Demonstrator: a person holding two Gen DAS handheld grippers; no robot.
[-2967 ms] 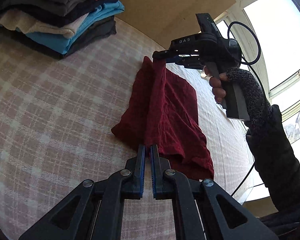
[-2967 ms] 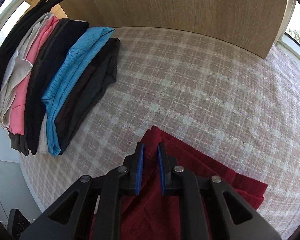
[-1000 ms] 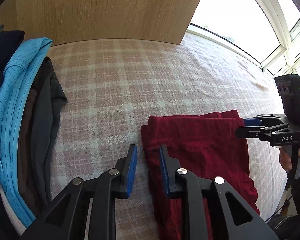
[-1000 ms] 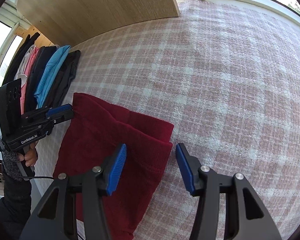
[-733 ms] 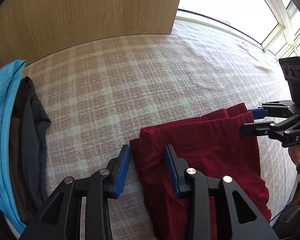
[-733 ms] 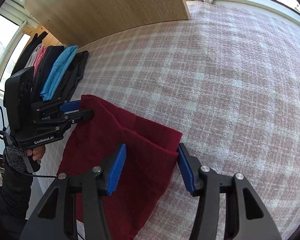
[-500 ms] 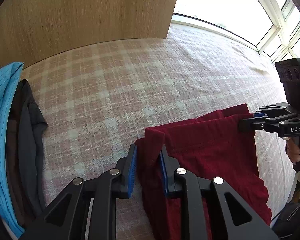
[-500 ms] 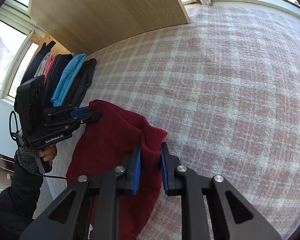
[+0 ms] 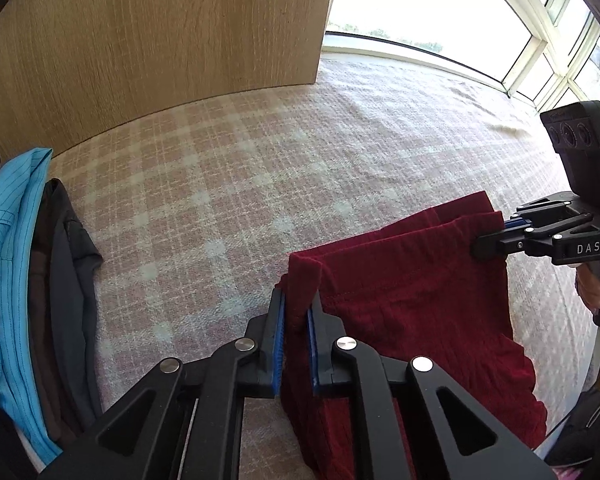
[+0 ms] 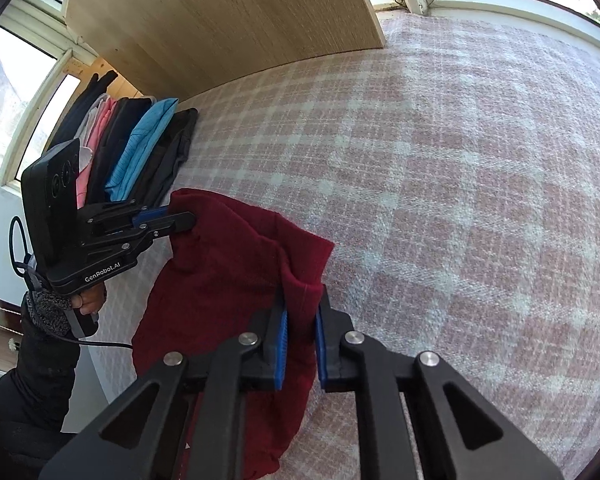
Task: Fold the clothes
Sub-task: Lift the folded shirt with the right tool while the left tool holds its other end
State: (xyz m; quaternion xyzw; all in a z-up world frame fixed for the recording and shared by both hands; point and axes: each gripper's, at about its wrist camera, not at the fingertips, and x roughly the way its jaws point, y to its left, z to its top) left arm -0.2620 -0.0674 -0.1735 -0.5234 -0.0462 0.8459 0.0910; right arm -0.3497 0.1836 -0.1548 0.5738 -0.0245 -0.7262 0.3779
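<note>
Left black two-finger gripper with blue pads (image 9: 296,320) is clamped narrow on one upper corner of the dark red knit garment (image 9: 412,300); right black two-finger gripper with blue pads (image 10: 301,322) is clamped narrow on the other upper corner. One garment, two grippers, each seen from the other's camera: the right unit (image 9: 488,242) marked DAS, the left unit (image 10: 180,219) marked GenRobot.AI, each held by a hand (image 10: 90,298) in a grey knit cuff over a black sleeve. The garment (image 10: 228,280) hangs folded between the two grips, top edge raised off the pink-and-white plaid bed cover (image 9: 228,184), lower part draping over the cover's near edge. The cover past the garment is bare up to the light wood panel (image 9: 160,28) standing along its far edge, nothing between the grippers and it. One stack of folded clothes (image 10: 132,152) sits at the far-left corner against that panel: black, pale, pink, dark, bright blue pinstripe and dark grey layers; exact count cannot be told. In the left wrist view the stack's blue and grey pieces (image 9: 16,248) lie well apart from the garment. Windows (image 9: 440,0) run behind the far and right edges.
</note>
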